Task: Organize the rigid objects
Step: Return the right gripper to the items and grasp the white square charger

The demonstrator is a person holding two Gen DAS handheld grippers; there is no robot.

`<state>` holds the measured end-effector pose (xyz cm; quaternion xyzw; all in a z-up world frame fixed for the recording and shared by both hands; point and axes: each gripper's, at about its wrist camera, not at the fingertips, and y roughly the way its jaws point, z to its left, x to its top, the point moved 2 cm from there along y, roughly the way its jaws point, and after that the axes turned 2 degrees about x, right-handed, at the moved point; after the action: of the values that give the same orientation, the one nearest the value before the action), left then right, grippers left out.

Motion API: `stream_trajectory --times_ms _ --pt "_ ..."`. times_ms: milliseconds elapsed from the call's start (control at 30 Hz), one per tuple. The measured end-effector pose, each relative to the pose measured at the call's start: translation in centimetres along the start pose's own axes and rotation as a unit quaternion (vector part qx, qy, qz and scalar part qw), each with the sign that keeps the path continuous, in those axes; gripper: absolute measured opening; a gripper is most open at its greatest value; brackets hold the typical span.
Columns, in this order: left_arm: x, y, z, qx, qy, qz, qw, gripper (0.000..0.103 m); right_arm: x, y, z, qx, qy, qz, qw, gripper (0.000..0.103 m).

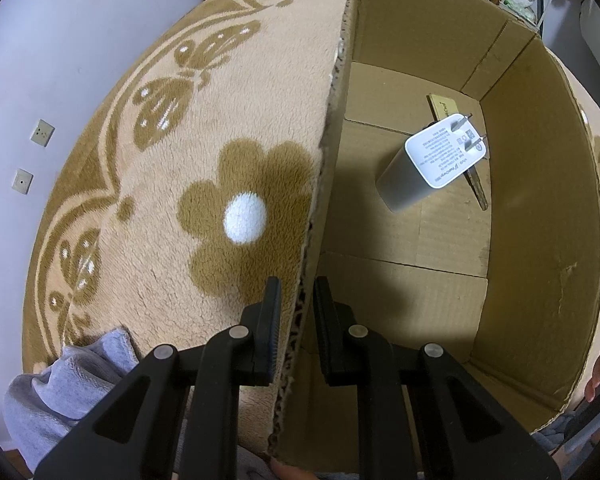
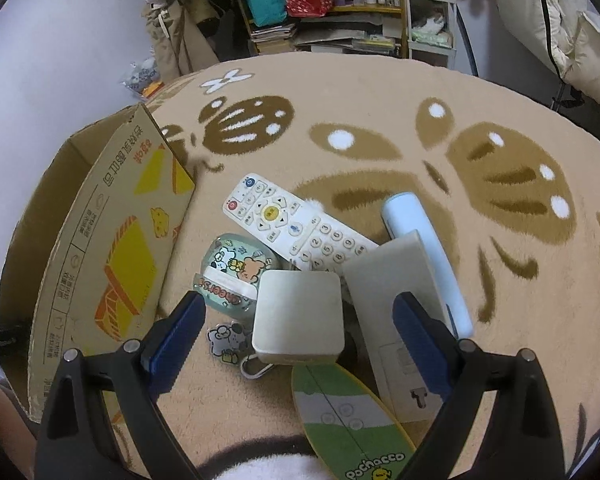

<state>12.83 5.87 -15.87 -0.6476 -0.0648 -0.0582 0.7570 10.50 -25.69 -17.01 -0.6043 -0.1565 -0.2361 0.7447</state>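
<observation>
my left gripper (image 1: 296, 312) has its jaws clenched on the cardboard box (image 1: 532, 184) wall; my right gripper (image 2: 300, 320) hangs released, jaws either side of the white cube (image 2: 298, 316).

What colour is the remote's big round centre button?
Yellow, on the white remote; clearest in the right wrist view.

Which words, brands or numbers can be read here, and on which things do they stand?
"Pochacco": green striped board.
"Cheers": round cartoon case.
"vivo": white charger in the cardboard box; its fine print is too small.
Digits 0 to 9: remote control.
Chinese print on the box's outer wall: not legible to me.
</observation>
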Motion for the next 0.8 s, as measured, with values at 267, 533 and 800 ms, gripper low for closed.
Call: stream_trajectory --times_ms 267,533,800 --pt "0.0 -0.1 0.0 0.000 0.000 0.000 1.0000 0.016 -0.3 0.5 0.6 0.006 -0.009 0.009 1.000 0.080" --pt "0.0 -0.1 0.0 0.000 0.000 0.001 1.0000 0.016 -0.7 1.5 0.3 -0.003 -0.001 0.028 1.000 0.053" --pt "0.0 -0.1 0.0 0.000 0.000 0.001 1.0000 0.016 -0.9 1.9 0.6 -0.018 -0.001 0.018 1.000 0.048"
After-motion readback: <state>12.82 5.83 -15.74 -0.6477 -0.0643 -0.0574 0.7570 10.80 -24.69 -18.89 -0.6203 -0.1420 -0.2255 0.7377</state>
